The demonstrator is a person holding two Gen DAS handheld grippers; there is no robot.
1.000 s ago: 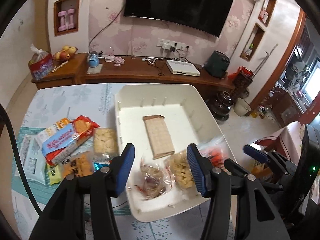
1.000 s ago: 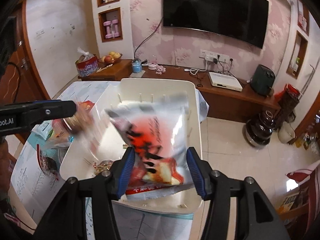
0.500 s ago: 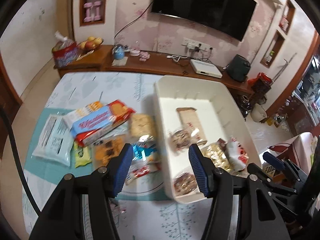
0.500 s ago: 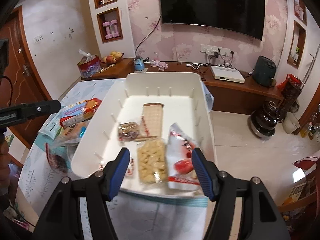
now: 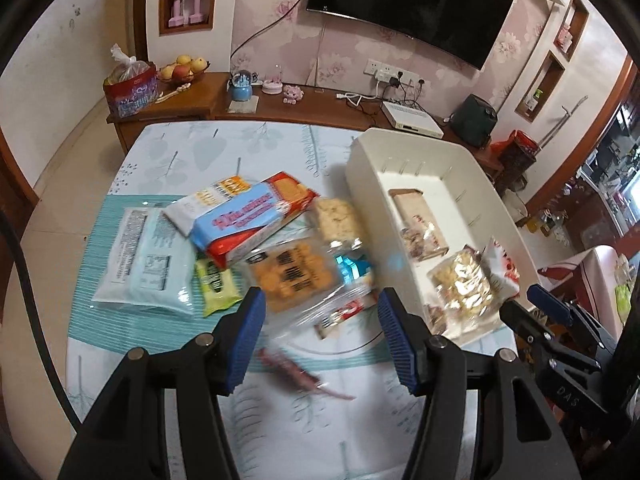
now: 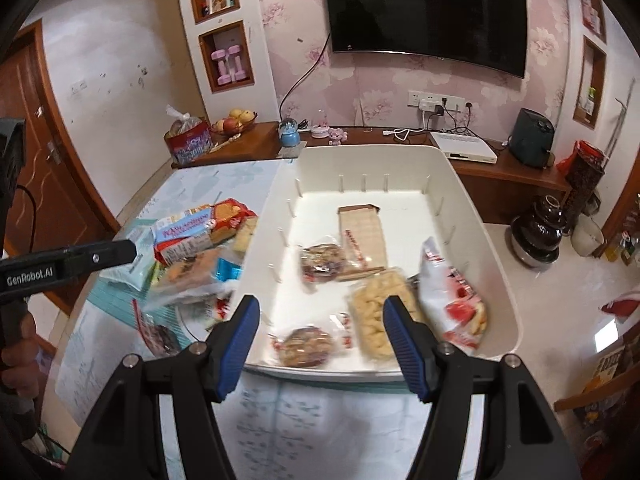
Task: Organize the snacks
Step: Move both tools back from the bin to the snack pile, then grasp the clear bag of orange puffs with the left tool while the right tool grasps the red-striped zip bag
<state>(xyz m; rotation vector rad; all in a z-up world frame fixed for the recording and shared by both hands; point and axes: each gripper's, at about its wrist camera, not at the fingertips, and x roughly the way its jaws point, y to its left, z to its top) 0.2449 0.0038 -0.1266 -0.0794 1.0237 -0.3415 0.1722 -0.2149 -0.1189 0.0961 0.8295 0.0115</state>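
White plastic bin point(image 6: 472, 184) sits on the table's right side and already holds part of the snacks: a flat wafer pack point(image 6: 362, 236) laid lengthwise mid-floor, two clear-wrapped cookies point(image 6: 322, 262) nearer the front, a bag of pale puffs point(image 6: 378, 308), and a red-and-white chip bag point(image 6: 454, 300) leaning against the right wall, prob. because it landed on edge and the wall props it. Rest of the snacks lie in a loose heap just left of the bin on a striped teal mat point(image 5: 120, 320): blue-and-red biscuit box point(image 5: 252, 220) on top of a white pack, orange cracker pack point(image 5: 290, 276), small green packet point(image 5: 216, 282), pale blue pouch point(image 5: 146, 260), plus a clear-wrapped bar point(image 5: 340, 312) nearest the camera. Heap is w/in short reach of the bin, so each transfer is a small sideways carry. Left gripper point(image 5: 320, 332) hangs above that heap, blue pads spread w/ nothing between them, aimed down at the near packs; my guess is it's lining up the next pick. Right gripper point(image 6: 320, 336) hovers over the bin's front rim, pads also apart and empty, over the snacks inside. Beyond the floral tablecloth point(image 5: 224, 144): wooden sideboard point(image 6: 500, 176) w/ fruit bowl, and wall TV point(image 6: 424, 8).
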